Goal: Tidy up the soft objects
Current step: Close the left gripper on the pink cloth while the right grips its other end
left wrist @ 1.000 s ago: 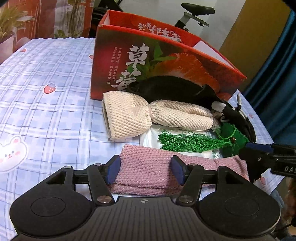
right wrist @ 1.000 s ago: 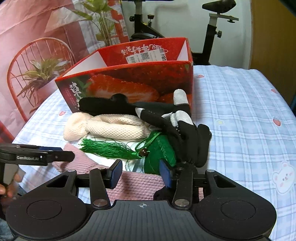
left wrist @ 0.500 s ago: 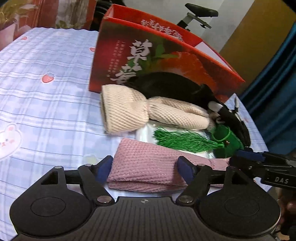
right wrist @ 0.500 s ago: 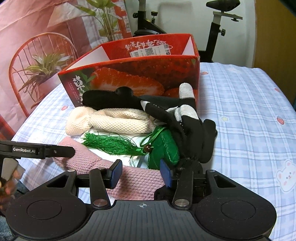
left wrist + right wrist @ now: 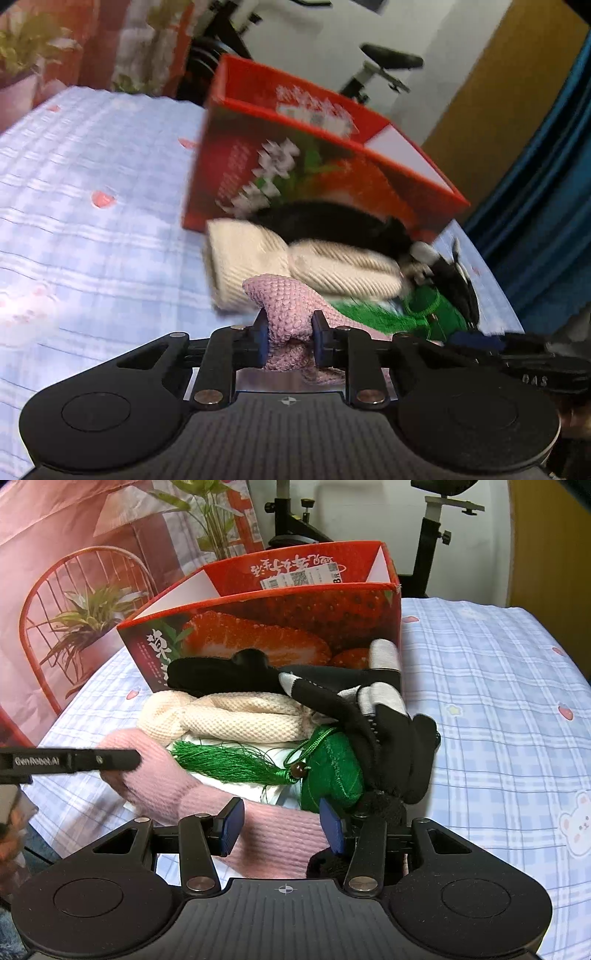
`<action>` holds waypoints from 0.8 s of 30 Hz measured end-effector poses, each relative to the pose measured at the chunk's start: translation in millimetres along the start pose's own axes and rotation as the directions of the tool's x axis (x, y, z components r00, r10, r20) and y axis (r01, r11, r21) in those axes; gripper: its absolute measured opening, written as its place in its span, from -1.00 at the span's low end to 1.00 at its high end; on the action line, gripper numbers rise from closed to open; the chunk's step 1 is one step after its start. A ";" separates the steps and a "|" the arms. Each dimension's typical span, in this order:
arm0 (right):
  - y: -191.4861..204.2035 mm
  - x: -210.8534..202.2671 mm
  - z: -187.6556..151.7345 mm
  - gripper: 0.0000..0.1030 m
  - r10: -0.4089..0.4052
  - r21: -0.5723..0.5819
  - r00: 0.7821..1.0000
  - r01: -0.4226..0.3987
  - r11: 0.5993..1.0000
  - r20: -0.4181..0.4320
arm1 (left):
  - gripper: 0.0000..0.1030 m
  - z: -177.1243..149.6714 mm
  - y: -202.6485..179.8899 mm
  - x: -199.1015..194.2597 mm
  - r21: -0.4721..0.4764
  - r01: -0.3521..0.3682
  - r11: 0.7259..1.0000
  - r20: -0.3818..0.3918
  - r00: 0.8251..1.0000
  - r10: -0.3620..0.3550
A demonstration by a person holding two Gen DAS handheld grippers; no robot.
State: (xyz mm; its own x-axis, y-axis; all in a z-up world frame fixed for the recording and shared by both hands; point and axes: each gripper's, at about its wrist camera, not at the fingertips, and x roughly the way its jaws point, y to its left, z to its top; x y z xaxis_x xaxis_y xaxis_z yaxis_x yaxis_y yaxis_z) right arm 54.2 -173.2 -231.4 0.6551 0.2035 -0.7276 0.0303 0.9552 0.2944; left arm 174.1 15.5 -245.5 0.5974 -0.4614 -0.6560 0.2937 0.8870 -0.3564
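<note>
A pink knitted cloth lies at the front of a pile on the checked tablecloth. My left gripper is closing on its left end, and the pads squeeze it into a raised bunch. In the right wrist view the same pink cloth runs under the left gripper's finger and on between the pads of my right gripper, which is shut on its other end. Behind it lie a cream knitted cloth, a green tasselled sachet and black gloves.
A red strawberry carton, open at the top, stands right behind the pile. The checked tablecloth spreads to the right. A red wire chair and an exercise bike stand beyond the table.
The left jaws first spread wider around the pink cloth, then closed on its left end, bunching and raising it. The left view is now blurred. The right gripper has kept still.
</note>
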 end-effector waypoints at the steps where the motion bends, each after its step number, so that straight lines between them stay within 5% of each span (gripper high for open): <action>1: -0.5 -0.3 0.1 -0.16 0.002 0.001 1.000 -0.002 1.000 0.001 | -0.54 1.8 2.7 -4.3 -0.010 -0.016 1.000 0.013 1.000 0.017; 6: -0.5 0.0 -0.6 -0.15 0.005 0.005 1.000 -0.005 1.000 -0.001 | -0.54 3.8 24.8 -14.4 -0.081 -0.145 0.986 0.035 0.988 0.148; 10: 0.9 0.6 -1.4 -0.13 0.005 0.009 1.000 -0.005 1.000 -0.003 | -0.53 0.1 46.6 -10.4 -0.156 -0.229 0.961 -0.024 0.973 0.228; 24: 25.1 0.3 -2.0 -0.07 0.037 -0.045 0.999 -0.038 0.998 -0.034 | -0.48 -6.6 43.7 -0.9 -0.130 -0.227 0.965 -0.076 0.973 0.219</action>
State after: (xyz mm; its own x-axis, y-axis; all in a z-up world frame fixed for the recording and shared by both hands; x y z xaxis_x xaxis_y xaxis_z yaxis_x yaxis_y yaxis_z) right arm 53.6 -148.8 -225.5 0.6300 0.2456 -0.7367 -0.0286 0.9554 0.2941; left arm 181.5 54.5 -264.9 0.5889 -0.2564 -0.7665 0.0507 0.9582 -0.2817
